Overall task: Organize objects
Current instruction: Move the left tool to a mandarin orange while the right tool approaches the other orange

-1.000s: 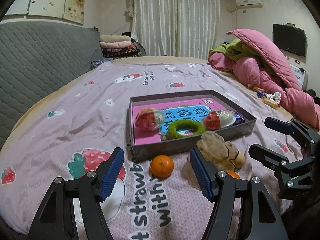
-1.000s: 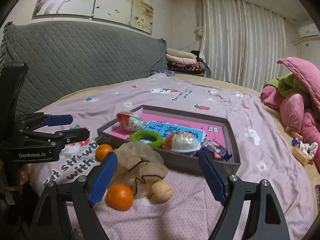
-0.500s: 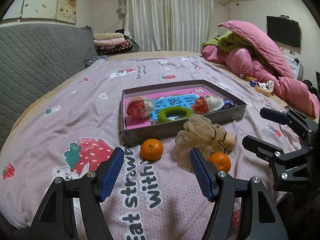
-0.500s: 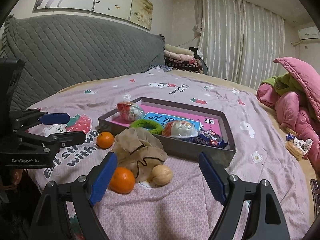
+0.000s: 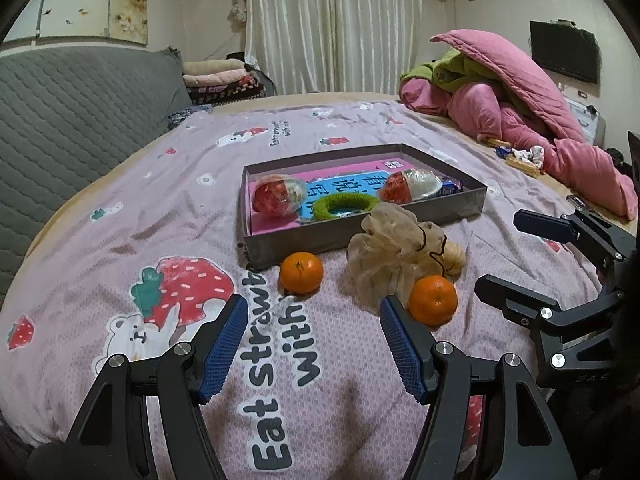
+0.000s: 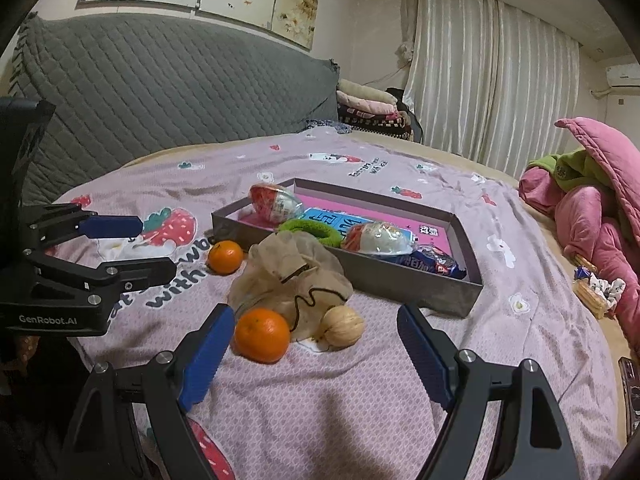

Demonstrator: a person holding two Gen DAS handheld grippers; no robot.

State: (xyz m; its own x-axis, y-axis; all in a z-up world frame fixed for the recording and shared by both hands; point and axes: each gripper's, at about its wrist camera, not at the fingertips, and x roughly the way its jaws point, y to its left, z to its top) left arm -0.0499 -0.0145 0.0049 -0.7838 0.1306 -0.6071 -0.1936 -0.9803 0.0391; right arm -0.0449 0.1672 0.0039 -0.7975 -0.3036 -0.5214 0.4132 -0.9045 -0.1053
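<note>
A shallow grey box [image 5: 360,232] [image 6: 404,284] lies on the bed, holding two wrapped eggs [image 5: 276,198] [image 6: 376,238], a green ring [image 5: 346,206] and a blue candy [image 6: 434,264]. In front of it sit a mesh pouch [image 5: 390,256] [image 6: 292,276], two tangerines [image 5: 301,273] [image 5: 433,300] [image 6: 226,256] [image 6: 262,334] and a walnut [image 6: 344,326]. My left gripper [image 5: 310,340] hovers open just short of the left tangerine. Open too, my right gripper [image 6: 316,350] hangs near the other tangerine and the walnut. Neither holds anything.
The pink strawberry-print bedsheet [image 5: 120,208] covers the bed. A grey quilted headboard [image 6: 160,92] rises on the left. Pink and green bedding [image 5: 520,120] is heaped at the right, with small snacks [image 6: 596,292] beside it. Folded blankets [image 5: 224,80] lie far back.
Both grippers have drawn back a little and dipped; the box and loose items now sit higher and further ahead in both views. Jaws are unchanged.
</note>
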